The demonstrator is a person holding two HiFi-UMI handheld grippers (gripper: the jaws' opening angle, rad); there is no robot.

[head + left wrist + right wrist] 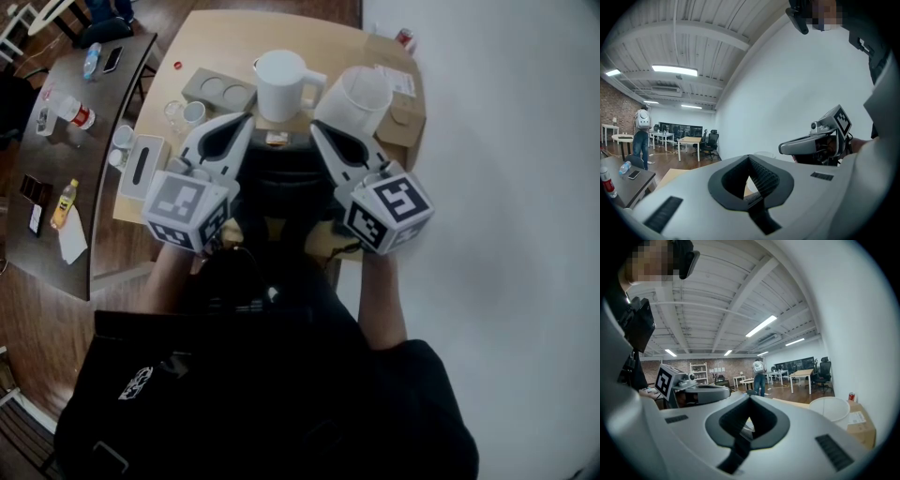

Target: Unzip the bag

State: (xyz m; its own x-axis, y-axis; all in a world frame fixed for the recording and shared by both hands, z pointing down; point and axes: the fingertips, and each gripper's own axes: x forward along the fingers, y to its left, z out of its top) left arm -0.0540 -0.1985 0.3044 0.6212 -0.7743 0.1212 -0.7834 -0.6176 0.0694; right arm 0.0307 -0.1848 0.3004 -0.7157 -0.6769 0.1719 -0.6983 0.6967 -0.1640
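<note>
A black bag [281, 178] sits at the near edge of the light wooden table [220, 42], dark against my black clothing; I cannot make out its zip. My left gripper [246, 120] is held above the bag's left side, jaws shut with nothing in them. Above the bag's right side is my right gripper [317, 129], also shut and empty. Both point away from me and tilt upward. The left gripper view has its own closed tip [749, 157] and the right gripper [815, 140] beside it. From the right gripper [749, 397], the left gripper [689, 386] shows at the left. The bag is hidden in both gripper views.
Behind the bag stand a white pitcher [281, 84] and a translucent white bucket [361, 94]. A cardboard box [401, 117] and a red can [405, 37] are at the far right, a grey cup tray [217, 89], glasses [183, 112] and a tissue box [145, 164] at the left. A white wall runs along the right.
</note>
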